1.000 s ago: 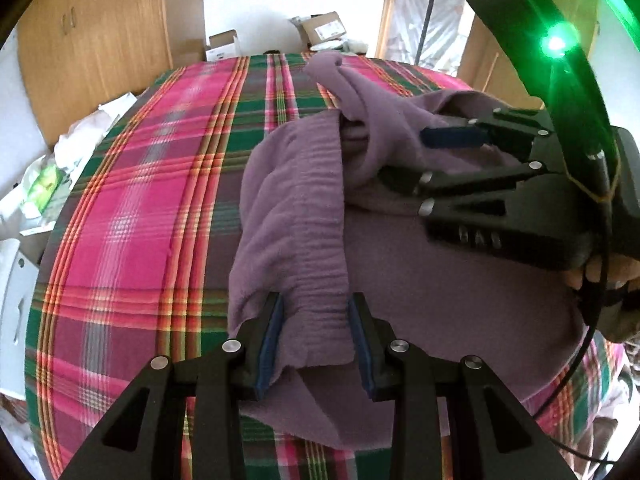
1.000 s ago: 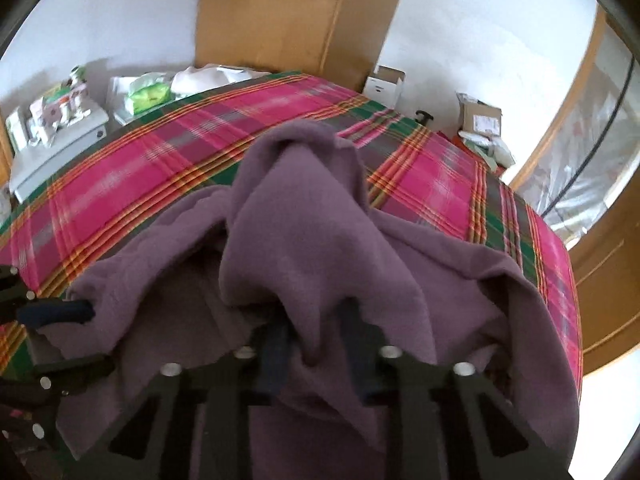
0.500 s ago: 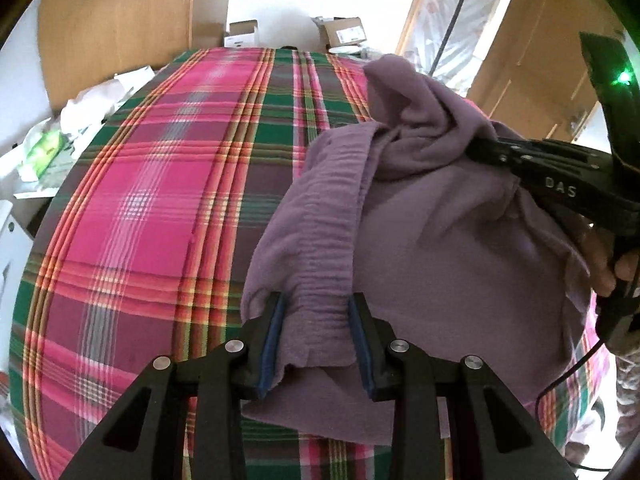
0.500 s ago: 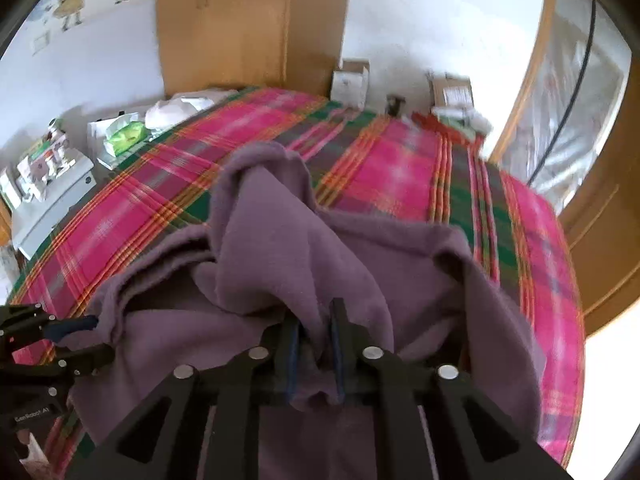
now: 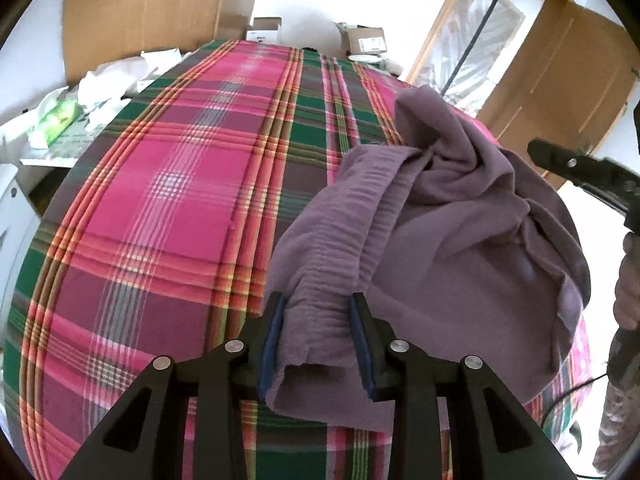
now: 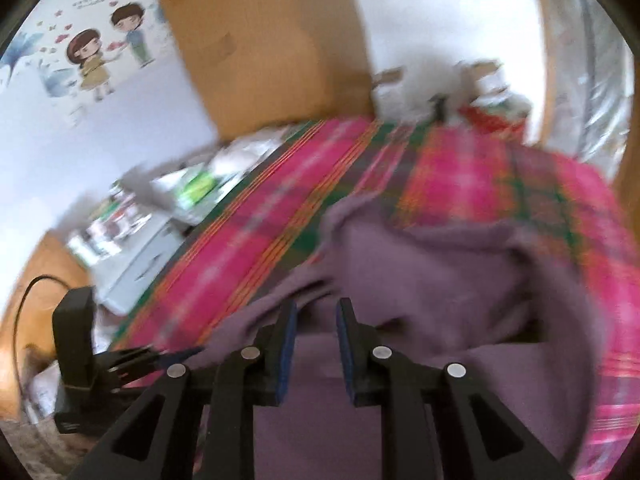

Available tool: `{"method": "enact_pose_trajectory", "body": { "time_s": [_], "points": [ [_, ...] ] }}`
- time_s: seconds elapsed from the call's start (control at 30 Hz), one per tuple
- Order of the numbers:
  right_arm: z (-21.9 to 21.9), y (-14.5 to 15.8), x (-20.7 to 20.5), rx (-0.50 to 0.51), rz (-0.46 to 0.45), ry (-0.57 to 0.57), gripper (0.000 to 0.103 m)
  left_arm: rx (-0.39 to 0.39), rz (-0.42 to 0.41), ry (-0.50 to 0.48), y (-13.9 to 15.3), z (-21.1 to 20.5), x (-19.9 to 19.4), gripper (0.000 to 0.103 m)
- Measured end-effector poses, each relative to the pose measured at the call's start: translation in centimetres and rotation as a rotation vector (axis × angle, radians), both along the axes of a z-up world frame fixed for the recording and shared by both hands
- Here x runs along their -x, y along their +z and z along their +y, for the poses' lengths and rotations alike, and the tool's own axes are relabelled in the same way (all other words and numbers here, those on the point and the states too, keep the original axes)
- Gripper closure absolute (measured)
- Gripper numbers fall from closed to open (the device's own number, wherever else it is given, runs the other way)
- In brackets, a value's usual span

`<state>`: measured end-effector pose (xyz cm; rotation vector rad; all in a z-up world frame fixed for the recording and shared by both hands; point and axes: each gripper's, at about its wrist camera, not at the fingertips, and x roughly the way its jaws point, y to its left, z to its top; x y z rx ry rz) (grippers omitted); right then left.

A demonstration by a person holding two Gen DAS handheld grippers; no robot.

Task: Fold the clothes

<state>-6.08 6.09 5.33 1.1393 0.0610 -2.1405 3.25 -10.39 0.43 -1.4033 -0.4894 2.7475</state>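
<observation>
Two grippers, one garment (image 5: 472, 248): it is purple and lies bunched on the near right part of the plaid bed (image 5: 192, 208), with one peak of cloth standing up at its far side.

My left gripper (image 5: 318, 340) is clamped on the gathered waistband (image 5: 332, 248), the blue pads (image 5: 272, 344) pressing the band from both sides near its cut end. That grip looks the same as a second ago. The band runs from my jaws away toward the far right and into the heap. Since the earlier frame the view has swung: the bed now fills the left, and the garment sits further right.

My right gripper (image 6: 314, 344) differs more. A second ago a tall fold of cloth stood up between its fingers, and half a second ago the jaws were pinched on it. Now they have just been opening and stand apart, with a clear gap between the pads (image 6: 286, 354); nothing is squeezed there, and the cloth lies below and beyond them. The raised fold has slumped into a lower hump. This view is blurred. In the left view only the tip of the right gripper shows, at the right edge, just beside the heap; whether it touches I cannot tell. In the right view the left gripper (image 6: 160, 358) shows at the near left, at the garment's edge.
</observation>
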Motion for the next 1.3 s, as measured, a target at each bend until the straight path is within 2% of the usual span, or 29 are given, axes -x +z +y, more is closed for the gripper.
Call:
{"method": "enact_pose_trajectory", "body": {
  "time_s": [0.1,0.17,0.27,0.43,0.57,0.7,0.77,0.87,0.93,1.07,1.13,1.3],
  "points": [
    [-2.3,-2.4,1.0,-0.008,-0.081,0.017,0.074,-0.006,0.005,-0.004,0.0,-0.2,-0.2,0.068],
    [-3.0,-3.8,2.3,-0.001,-0.143,-0.008,0.061,-0.008,0.008,-0.005,-0.1,-0.3,-0.3,0.068],
    [-3.2,-5.1,3.5,0.02,-0.204,-0.061,0.059,-0.005,0.012,-0.012,-0.2,-0.4,-0.5,0.068],
    [-4.0,-5.9,4.6,0.012,-0.233,-0.101,0.058,0.0,0.016,-0.024,-0.4,-0.9,-0.5,0.068],
    [-3.4,-6.6,5.9,0.068,-0.303,-0.174,0.058,0.018,0.017,-0.042,-0.6,-0.9,-0.4,0.067],
    [-3.5,-6.9,5.9,0.068,-0.338,-0.178,0.067,0.017,0.018,-0.051,-0.7,-0.9,-0.5,0.066],
    [-3.6,-6.9,5.9,0.059,-0.346,-0.172,0.083,0.02,0.014,-0.053,-0.6,-0.9,-0.7,0.063],
    [-3.9,-6.4,5.9,0.058,-0.322,-0.169,0.092,0.038,0.007,-0.064,-0.8,-0.7,-1.0,0.06],
    [-4.7,-5.7,5.7,0.059,-0.288,-0.151,0.092,0.063,0.013,-0.083,-0.8,-0.3,-1.2,0.059],
    [-6.7,-4.3,4.9,0.047,-0.214,-0.095,0.092,0.187,0.032,-0.138,-1.0,1.2,-1.6,0.059],
    [-7.5,-3.8,4.9,0.042,-0.195,-0.066,0.093,0.222,0.033,-0.148,-1.1,1.6,-1.7,0.059],
    [-9.7,-3.0,5.0,0.012,-0.169,-0.005,0.093,0.166,0.032,-0.125,-1.0,0.4,-1.5,0.059]
  ]
}}
